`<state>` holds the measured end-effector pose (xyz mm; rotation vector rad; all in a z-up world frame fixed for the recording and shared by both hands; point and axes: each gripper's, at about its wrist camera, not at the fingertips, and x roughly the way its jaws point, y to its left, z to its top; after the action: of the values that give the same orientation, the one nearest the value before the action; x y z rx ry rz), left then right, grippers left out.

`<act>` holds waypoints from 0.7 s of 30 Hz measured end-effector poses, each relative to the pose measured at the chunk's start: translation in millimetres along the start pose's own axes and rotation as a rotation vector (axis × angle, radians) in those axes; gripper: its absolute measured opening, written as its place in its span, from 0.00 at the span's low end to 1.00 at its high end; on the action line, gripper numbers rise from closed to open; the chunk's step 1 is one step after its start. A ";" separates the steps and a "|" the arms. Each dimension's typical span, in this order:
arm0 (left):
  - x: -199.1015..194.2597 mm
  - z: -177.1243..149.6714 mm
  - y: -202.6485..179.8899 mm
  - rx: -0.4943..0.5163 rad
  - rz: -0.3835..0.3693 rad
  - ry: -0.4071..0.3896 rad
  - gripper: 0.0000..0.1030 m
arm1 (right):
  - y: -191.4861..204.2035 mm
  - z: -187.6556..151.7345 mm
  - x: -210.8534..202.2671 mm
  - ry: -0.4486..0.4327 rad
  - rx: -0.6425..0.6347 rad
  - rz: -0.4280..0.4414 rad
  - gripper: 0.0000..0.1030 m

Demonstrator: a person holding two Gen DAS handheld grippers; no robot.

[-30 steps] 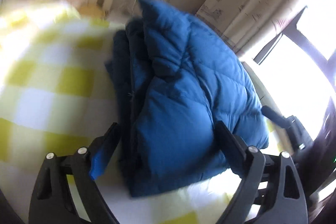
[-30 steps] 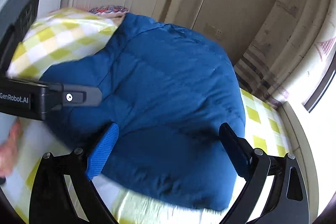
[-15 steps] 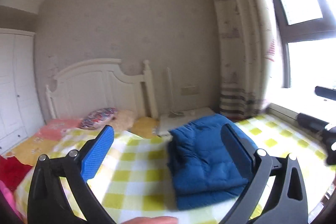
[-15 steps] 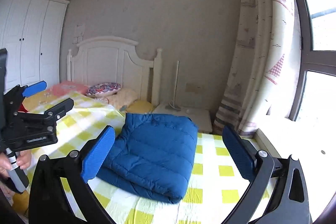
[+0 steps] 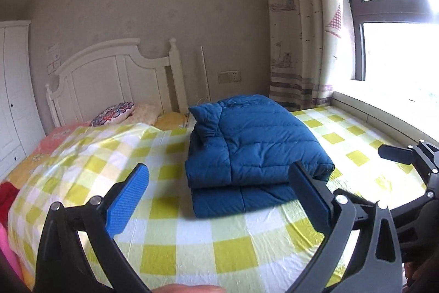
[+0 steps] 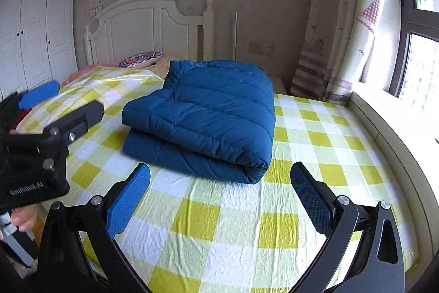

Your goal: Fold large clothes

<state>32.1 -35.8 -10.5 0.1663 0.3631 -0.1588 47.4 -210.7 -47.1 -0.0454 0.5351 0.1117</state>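
A blue padded jacket [image 5: 255, 150] was seen folded into a thick bundle, laid on the yellow-and-white checked sheet [image 5: 192, 246] of the bed, toward the headboard [image 6: 153, 26] end. The left claw [image 5: 219, 199] was held above the sheet, short of the jacket, jaws spread wide, nothing between them; its jaws had just been opening. The right claw [image 6: 219, 197] was likewise held wide apart and empty over the sheet, clear of the jacket's near edge; its jaws had just been opening too. In the right wrist view the left claw was seen at the left edge, gripped by a hand [image 6: 23, 218]. A patterned pillow [image 6: 140, 58] was noted by the headboard. A curtain [image 5: 299, 26] and window [image 6: 419, 26] were seen on the right.
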 end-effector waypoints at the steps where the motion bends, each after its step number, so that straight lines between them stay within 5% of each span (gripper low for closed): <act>1: 0.4 -1.0 2.2 -0.013 0.003 0.004 0.98 | -1.7 2.1 -1.1 -0.002 0.003 -0.001 0.95; 21: 5.6 -8.7 16.2 -0.064 0.027 0.045 0.98 | 8.1 2.5 -8.7 -0.051 -0.027 -0.045 0.95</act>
<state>37.3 -19.1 -18.3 0.1120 0.4097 -0.1164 40.2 -203.4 -40.6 -0.0806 0.4818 0.0762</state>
